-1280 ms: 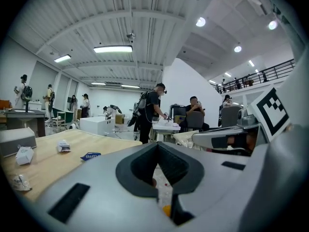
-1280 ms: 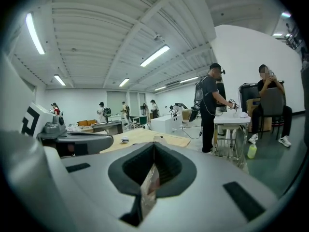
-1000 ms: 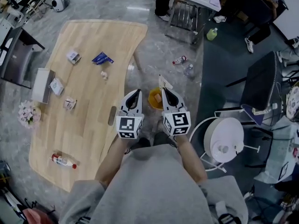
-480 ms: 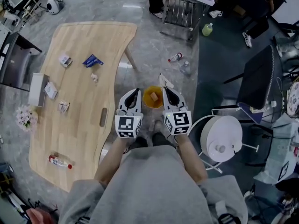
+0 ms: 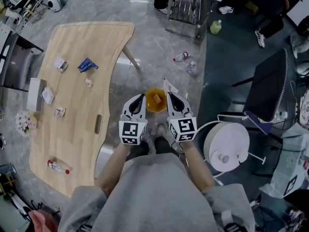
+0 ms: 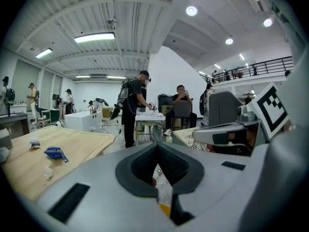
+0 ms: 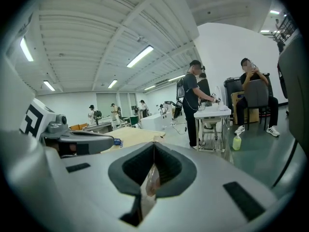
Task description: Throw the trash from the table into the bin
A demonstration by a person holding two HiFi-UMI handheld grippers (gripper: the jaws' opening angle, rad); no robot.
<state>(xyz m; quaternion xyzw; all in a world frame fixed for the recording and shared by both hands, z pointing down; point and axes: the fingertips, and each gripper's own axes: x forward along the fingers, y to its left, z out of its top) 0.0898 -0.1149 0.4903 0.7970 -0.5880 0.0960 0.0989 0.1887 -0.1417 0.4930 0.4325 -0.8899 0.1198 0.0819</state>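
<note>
Right gripper view shows the right gripper (image 7: 153, 148) with its jaws closed on a thin, see-through wrapper (image 7: 150, 181), pinched flat between the pads and hanging down below them. From the head view, that wrapper sticks out past the jaw tips, just at the far right edge of the orange bin (image 5: 155, 91), which sits on the floor close in front of the person, right of the wooden table (image 5: 77, 129). A pale scrap already lies inside the bin.

The left gripper (image 5: 141, 97) is at the bin's left edge with its jaws closed together. Nothing seems to be held there; the slit below its tips shows only floor and a bit of orange.

I judge the step to be the drop itself: the wrapper has reached the bin but is not yet let go. The next move calls for bringing the right tips a little nearer and left, over the opening, then parting the jaws so the wrapper falls in. After that, more trash waits on the table, well to the left: a blue packet (image 5: 87, 65), small white scraps and a bottle (image 5: 58, 166).
</note>
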